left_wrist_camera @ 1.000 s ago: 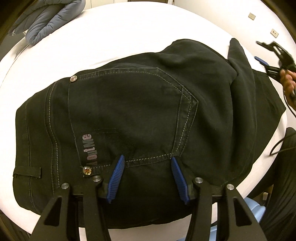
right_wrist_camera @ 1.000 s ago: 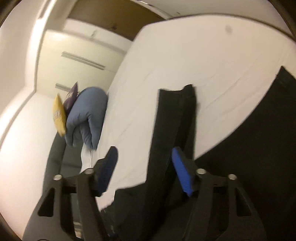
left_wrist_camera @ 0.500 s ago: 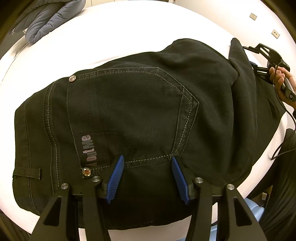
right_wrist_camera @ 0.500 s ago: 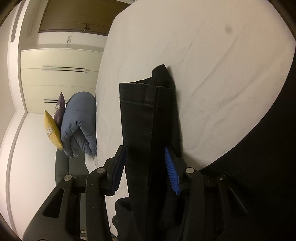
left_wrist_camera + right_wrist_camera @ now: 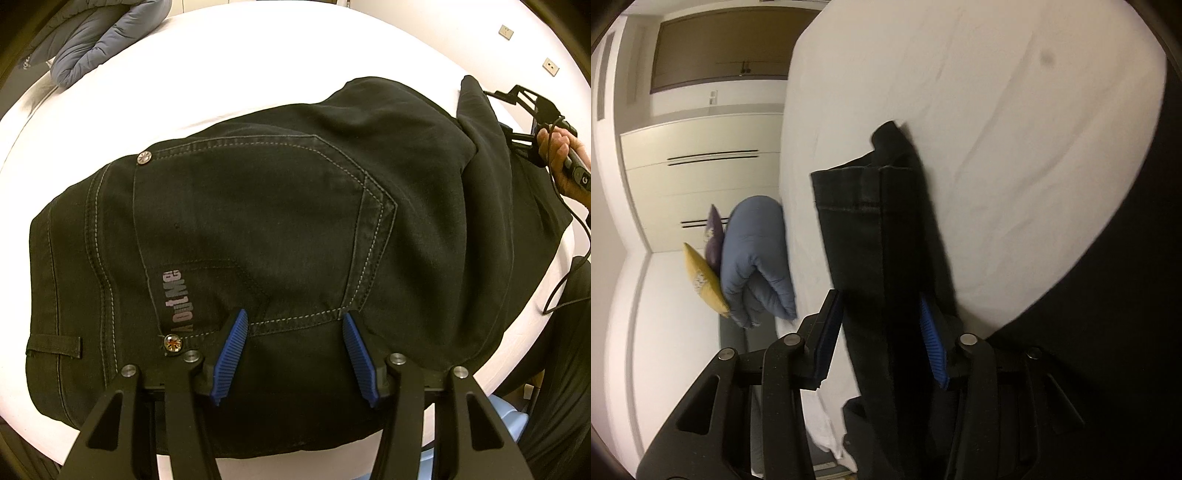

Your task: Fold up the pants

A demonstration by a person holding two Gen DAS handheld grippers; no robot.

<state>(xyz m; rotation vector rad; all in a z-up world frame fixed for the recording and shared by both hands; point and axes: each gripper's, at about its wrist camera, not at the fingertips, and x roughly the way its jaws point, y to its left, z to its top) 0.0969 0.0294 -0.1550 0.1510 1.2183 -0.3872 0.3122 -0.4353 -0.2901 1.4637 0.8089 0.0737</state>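
Note:
Black pants (image 5: 258, 221) lie on the white bed (image 5: 221, 66), back pocket up, waist to the left. My left gripper (image 5: 293, 350) points down at the pocket's near seam, open, blue pads apart with flat fabric between them. In the left wrist view my right gripper (image 5: 532, 110) sits at the far right by the raised leg fold, with a hand (image 5: 557, 147) on its handle. In the right wrist view that gripper (image 5: 881, 332) is shut on the folded pant leg (image 5: 857, 206), whose hemmed end sticks out beyond the pads over the sheet (image 5: 997, 110).
A blue-grey padded quilt (image 5: 99, 37) is bunched at the bed's far left corner. Beside it are a yellow cushion (image 5: 701, 280) and a purple cushion (image 5: 714, 236). A cream wardrobe (image 5: 701, 177) stands behind. A black cable (image 5: 569, 266) hangs at the right bed edge.
My right gripper closed its pads onto the pant leg, sank toward the bed and rolled. The left gripper and the pants' body stayed put.

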